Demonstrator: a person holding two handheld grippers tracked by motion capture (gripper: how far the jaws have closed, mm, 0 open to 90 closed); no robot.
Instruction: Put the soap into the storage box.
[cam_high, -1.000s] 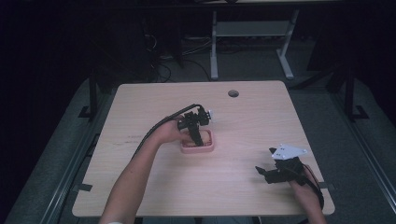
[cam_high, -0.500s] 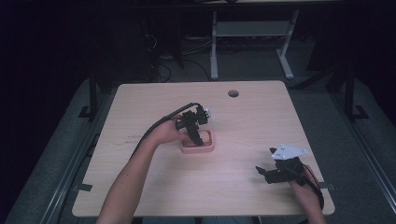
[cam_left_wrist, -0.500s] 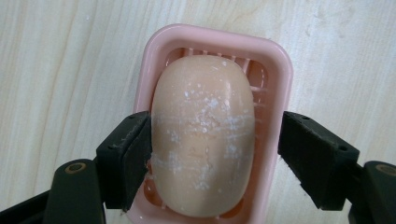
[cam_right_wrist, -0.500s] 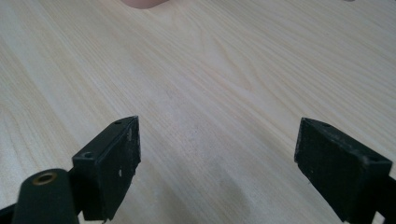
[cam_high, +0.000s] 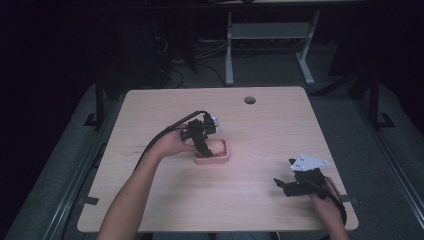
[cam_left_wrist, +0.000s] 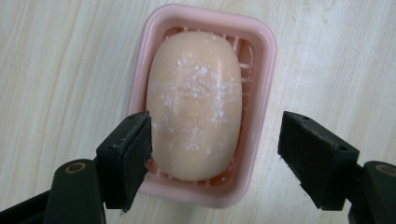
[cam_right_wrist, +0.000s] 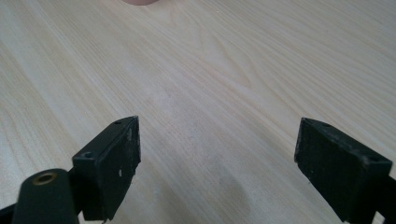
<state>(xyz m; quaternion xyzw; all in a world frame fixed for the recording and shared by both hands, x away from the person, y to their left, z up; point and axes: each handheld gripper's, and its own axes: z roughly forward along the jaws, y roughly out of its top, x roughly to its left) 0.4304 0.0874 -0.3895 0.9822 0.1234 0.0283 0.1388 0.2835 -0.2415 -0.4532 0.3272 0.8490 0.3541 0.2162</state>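
A peach oval bar of soap (cam_left_wrist: 195, 102) lies in a pink soap dish (cam_left_wrist: 261, 60) near the table's middle, soap (cam_high: 216, 146) and dish (cam_high: 215, 160) both seen from above. My left gripper (cam_left_wrist: 215, 154) is open right over the dish, its jaws straddling the near end of the soap; one pad sits close to the soap's side, the other stands off beyond the dish wall. From the high view the left gripper (cam_high: 204, 146) points down into the dish. My right gripper (cam_high: 281, 187) rests open near the table's front right, with bare wood between its jaws (cam_right_wrist: 217, 161).
The wooden table (cam_high: 270, 130) has a round cable hole (cam_high: 249, 100) at its far edge. A black cable (cam_high: 165, 132) trails from the left gripper. Beyond the table stand a white desk frame (cam_high: 270, 35) and dark floor with cables.
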